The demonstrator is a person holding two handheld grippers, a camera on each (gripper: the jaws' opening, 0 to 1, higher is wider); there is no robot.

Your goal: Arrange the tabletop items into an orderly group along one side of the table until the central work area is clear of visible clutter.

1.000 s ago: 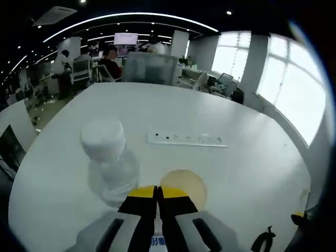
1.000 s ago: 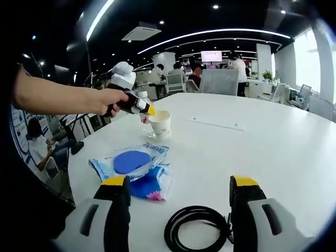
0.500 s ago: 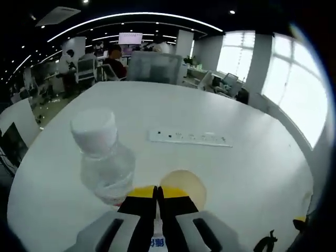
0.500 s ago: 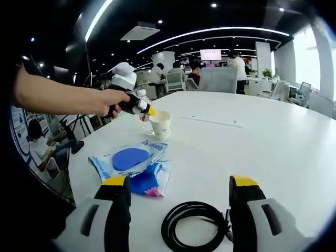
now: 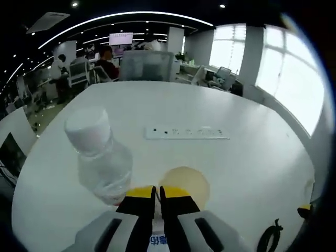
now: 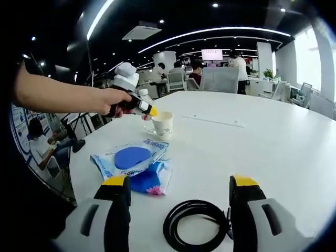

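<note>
My left gripper (image 5: 157, 193) is shut on the near rim of a paper cup (image 5: 184, 182) that stands on the white table (image 5: 247, 157). From the right gripper view, that left gripper (image 6: 152, 111) meets the cup (image 6: 161, 125) at its left rim, held by a person's hand. A clear water bottle (image 5: 100, 157) with a white cap stands just left of the cup. My right gripper (image 6: 180, 182) is open above a coiled black cable (image 6: 197, 226). Two blue packets (image 6: 131, 159) lie between the cable and the cup.
A white power strip (image 5: 186, 133) lies flat beyond the cup, toward the table's middle; it is also the power strip (image 6: 212, 121) in the right gripper view. Office chairs and people sit past the far edge. The table's right half is bare.
The left gripper view has shifted slightly, so the bottle sits further left in it. The left jaws show a hairline gap. Cup, packets and cable stay put.
</note>
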